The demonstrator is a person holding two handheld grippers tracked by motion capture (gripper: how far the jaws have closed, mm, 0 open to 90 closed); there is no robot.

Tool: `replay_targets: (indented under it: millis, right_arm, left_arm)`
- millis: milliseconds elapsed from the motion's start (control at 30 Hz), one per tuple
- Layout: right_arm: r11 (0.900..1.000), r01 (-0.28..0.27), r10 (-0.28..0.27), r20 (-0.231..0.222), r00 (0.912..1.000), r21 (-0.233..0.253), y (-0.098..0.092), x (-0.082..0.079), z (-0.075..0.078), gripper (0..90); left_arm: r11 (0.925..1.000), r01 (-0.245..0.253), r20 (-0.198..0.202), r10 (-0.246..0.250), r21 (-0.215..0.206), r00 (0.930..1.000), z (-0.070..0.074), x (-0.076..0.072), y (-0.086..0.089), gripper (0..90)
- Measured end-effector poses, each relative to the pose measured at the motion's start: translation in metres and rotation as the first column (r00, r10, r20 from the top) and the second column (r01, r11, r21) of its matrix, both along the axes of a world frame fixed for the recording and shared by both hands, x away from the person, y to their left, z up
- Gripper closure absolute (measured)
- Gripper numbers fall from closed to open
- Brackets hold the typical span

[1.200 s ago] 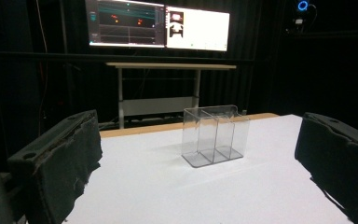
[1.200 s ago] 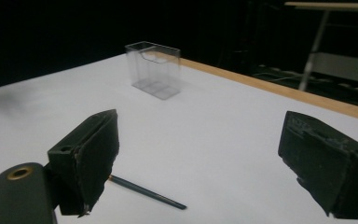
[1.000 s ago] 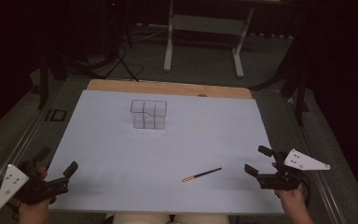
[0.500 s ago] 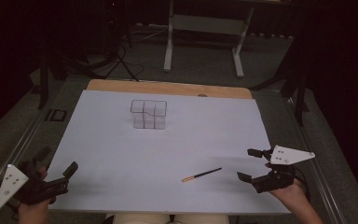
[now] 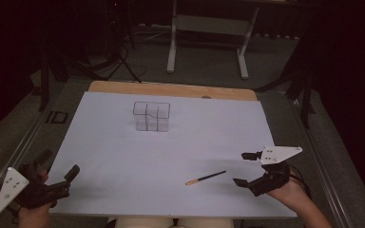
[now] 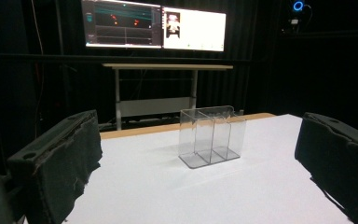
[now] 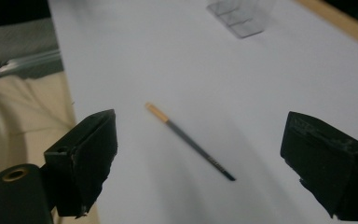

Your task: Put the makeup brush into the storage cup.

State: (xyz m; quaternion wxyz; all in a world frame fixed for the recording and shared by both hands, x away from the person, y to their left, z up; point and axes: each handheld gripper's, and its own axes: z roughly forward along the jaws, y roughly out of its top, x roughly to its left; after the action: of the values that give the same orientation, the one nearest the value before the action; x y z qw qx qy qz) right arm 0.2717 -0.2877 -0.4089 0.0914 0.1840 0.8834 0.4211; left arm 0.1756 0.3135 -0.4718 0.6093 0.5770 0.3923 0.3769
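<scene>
Pencil, dark with an orange end, lay flat on the white table between the right gripper jaws, spread wide; left gripper view alone caught monitors, jaws apart.

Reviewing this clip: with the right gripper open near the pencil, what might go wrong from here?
The pencil is thin and lies flat on the white table, so the open right gripper may slip off it or roll it away. The clear divided organizer looks light; dropping the pencil in might tip or shift it.
</scene>
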Motion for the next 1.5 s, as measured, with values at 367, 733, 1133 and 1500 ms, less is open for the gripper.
replay_targets:
  millis: [367, 733, 1133, 1500]
  right_arm:
    - [0.985, -0.096, 0.095, -0.016, 0.9954, -0.14, 0.029, 0.01, -0.001, 13.2]
    - [0.958, -0.165, 0.159, -0.043, 0.9863, -0.235, 0.048, 0.019, 0.004, 15.4]
    - [0.911, -0.248, 0.224, -0.111, 0.9684, -0.33, 0.068, 0.023, -0.003, 21.8]
    - [0.868, -0.305, 0.273, -0.136, 0.9524, -0.393, 0.083, 0.028, -0.017, 25.9]
  left_arm:
    - [1.0, 0.006, -0.003, -0.006, 0.005, 1.0, 0.0, 0.0, -0.001, 1.3]
    - [1.0, 0.005, -0.001, -0.005, 0.002, 1.0, 0.0, 0.0, 0.0, 1.3]
    - [1.0, 0.005, -0.002, -0.005, 0.004, 1.0, -0.001, -0.001, 0.0, 1.3]
    - [1.0, 0.006, -0.005, -0.006, 0.002, 1.0, -0.001, 0.0, 0.0, 1.3]
